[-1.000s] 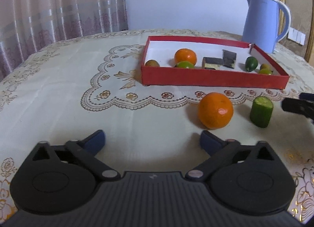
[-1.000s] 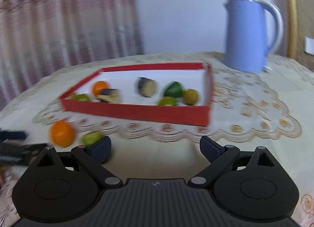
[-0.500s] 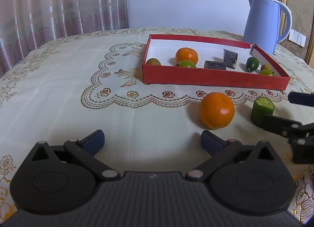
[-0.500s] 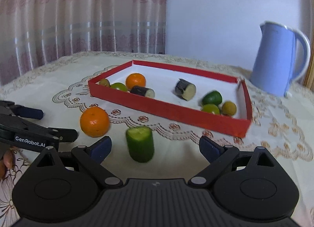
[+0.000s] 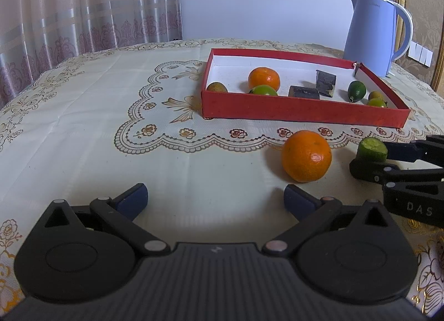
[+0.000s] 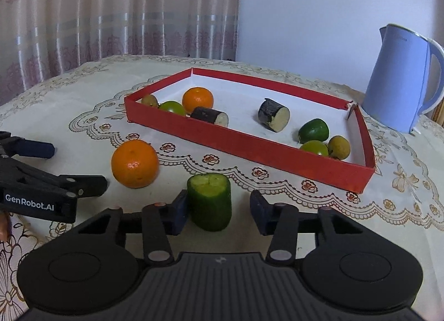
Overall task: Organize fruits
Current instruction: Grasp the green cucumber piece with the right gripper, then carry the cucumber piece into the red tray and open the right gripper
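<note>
Two grippers: both wide apart
Right gripper (image 6: pixel 216 211): around green cucumber piece (image 6: pixel 209 201), left pad touching
Left gripper (image 5: pixel 215 200): holds nothing, near orange (image 5: pixel 306 156)

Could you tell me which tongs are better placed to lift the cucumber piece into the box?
Right. The right tongs straddle the upright cucumber piece, one pad touching; the left tongs are open beside the orange.

Soft daylight filters through the curtain (image 5: pixel 83 16), so I see both views bright and sharp. A small glare spot sits on the orange (image 5: pixel 306 156), shadows stay faint, and fisheye bending darkens the corners.
</note>
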The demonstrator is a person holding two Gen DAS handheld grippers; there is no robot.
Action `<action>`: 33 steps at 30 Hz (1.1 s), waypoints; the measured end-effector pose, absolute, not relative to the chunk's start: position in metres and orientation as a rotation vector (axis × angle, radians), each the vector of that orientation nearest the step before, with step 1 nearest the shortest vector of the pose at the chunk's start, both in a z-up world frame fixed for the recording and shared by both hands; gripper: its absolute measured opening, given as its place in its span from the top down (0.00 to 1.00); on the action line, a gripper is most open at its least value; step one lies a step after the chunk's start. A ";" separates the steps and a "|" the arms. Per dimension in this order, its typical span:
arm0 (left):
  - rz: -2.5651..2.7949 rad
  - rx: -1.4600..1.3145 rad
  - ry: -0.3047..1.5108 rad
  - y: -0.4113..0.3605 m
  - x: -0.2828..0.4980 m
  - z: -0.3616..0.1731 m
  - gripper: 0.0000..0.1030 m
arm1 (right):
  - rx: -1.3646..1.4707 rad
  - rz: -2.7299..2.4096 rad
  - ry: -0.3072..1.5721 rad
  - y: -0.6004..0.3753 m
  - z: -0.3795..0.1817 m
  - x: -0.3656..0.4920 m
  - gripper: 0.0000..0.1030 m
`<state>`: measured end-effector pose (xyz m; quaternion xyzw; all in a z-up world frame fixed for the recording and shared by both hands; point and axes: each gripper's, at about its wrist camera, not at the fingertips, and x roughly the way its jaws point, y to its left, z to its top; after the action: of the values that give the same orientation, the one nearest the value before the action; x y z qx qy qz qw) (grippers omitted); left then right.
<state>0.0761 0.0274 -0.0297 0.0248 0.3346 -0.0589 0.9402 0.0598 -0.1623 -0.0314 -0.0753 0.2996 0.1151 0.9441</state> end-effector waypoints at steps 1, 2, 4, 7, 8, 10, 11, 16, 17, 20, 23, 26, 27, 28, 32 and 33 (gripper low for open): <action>-0.120 0.050 0.683 0.027 0.076 -0.030 0.00 | -0.156 0.237 0.609 -0.162 -0.031 0.060 0.60; -0.120 0.050 0.683 0.027 0.076 -0.030 0.00 | -0.155 0.242 0.609 -0.161 -0.031 0.059 0.66; -0.120 0.050 0.683 0.027 0.076 -0.030 0.00 | -0.146 0.251 0.607 -0.162 -0.031 0.059 0.70; -0.120 0.050 0.683 0.027 0.076 -0.030 0.00 | -0.130 0.246 0.608 -0.164 -0.030 0.060 0.70; -0.120 0.050 0.683 0.027 0.076 -0.030 0.00 | -0.123 0.245 0.608 -0.165 -0.030 0.060 0.70; -0.120 0.050 0.683 0.027 0.076 -0.030 0.00 | -0.110 0.233 0.609 -0.167 -0.030 0.059 0.70; -0.120 0.050 0.683 0.027 0.076 -0.030 0.00 | -0.102 0.223 0.607 -0.169 -0.030 0.059 0.70; -0.120 0.051 0.683 0.027 0.076 -0.030 0.00 | -0.069 0.164 0.596 -0.182 -0.028 0.055 0.70; -0.120 0.051 0.683 0.027 0.076 -0.030 0.00 | -0.078 0.149 0.594 -0.184 -0.027 0.055 0.70; -0.117 0.059 0.680 0.026 0.075 -0.030 0.00 | -0.087 0.114 0.581 -0.191 -0.026 0.054 0.70; -0.137 0.064 0.688 0.021 0.077 -0.029 0.00 | -0.058 0.109 0.597 -0.200 -0.028 0.057 0.70; -0.184 0.094 0.687 0.008 0.077 -0.029 0.00 | -0.040 0.107 0.610 -0.204 -0.029 0.059 0.70; -0.199 0.101 0.685 0.003 0.078 -0.029 0.00 | -0.040 0.107 0.608 -0.204 -0.029 0.058 0.70; -0.209 0.103 0.684 0.000 0.078 -0.029 0.00 | -0.040 0.108 0.605 -0.204 -0.029 0.057 0.70; -0.209 0.086 0.694 -0.003 0.083 -0.030 0.00 | -0.045 0.105 0.598 -0.203 -0.028 0.056 0.70; -0.210 0.084 0.690 -0.002 0.083 -0.030 0.00 | -0.048 0.100 0.589 -0.203 -0.027 0.056 0.70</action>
<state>0.0830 -0.0022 -0.0305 0.0409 0.3375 -0.1027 0.9348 0.0556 -0.2028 -0.0272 -0.0237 0.2899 0.0494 0.9555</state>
